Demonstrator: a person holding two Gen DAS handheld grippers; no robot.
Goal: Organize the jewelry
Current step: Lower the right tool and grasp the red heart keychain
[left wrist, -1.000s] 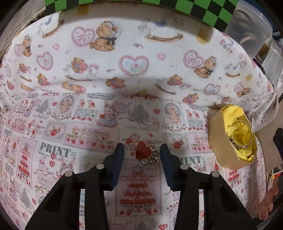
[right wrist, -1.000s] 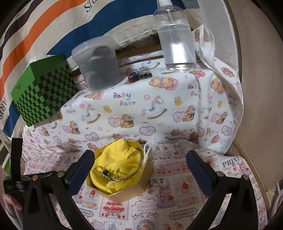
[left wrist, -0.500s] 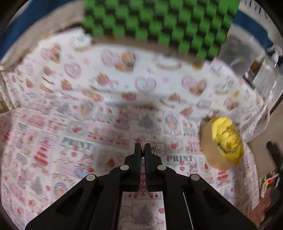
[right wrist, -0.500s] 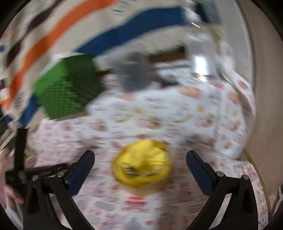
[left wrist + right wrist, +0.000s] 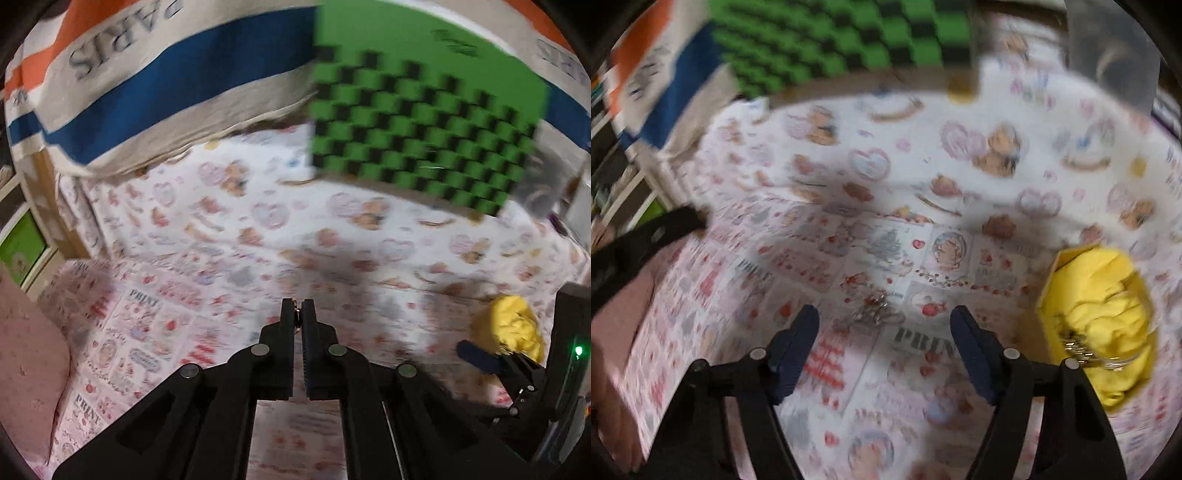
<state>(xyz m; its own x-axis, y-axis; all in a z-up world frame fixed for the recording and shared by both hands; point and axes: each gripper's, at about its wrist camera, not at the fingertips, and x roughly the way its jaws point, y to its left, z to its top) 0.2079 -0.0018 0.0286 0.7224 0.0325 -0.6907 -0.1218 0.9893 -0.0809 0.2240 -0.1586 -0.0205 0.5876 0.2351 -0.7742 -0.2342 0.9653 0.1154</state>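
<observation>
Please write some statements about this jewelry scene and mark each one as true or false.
1. The left hand-held gripper is shut. True.
2. The checkered box is red and white. False: it is green and black.
3. A silvery jewelry piece lies on the printed cloth, ahead of the right hand-held gripper. True.
4. The right hand-held gripper clamps the small box. False: its jaws are closing but press on nothing, and the box stands off to its right.
5. The small box has a lid on. False: it is open, and yellow cloth shows inside.
</observation>
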